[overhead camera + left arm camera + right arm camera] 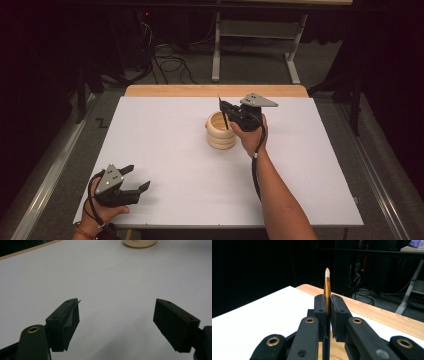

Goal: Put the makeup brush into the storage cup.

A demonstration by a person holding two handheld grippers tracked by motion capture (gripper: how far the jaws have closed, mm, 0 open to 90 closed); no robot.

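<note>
Left gripper (134, 186) sits at the lower left of the high view, low over the white table (165, 150), fingers (65, 322) spread wide with bare table between them. In the left gripper view the base of the wooden cup (140, 243) shows at the top edge, well apart from those fingers.

Right gripper (223, 112) is just above centre of the high view, beside and over the cup (220, 131). Its fingers (320, 315) are clamped narrow on a thin paintbrush (327, 290): gold ferrule, pale tip pointing up past the fingertips in the right gripper view, dark handle running down between the fingers.

In the high view the brush handle (223, 114) is near upright and slightly tilted, its lower end inside the cup's mouth. Can't tell whether it touches the cup's bottom or wall. No other contents visible in the cup; the interior is partly hidden.

Bare wooden edge (215, 90) of the table runs along the far side.
</note>
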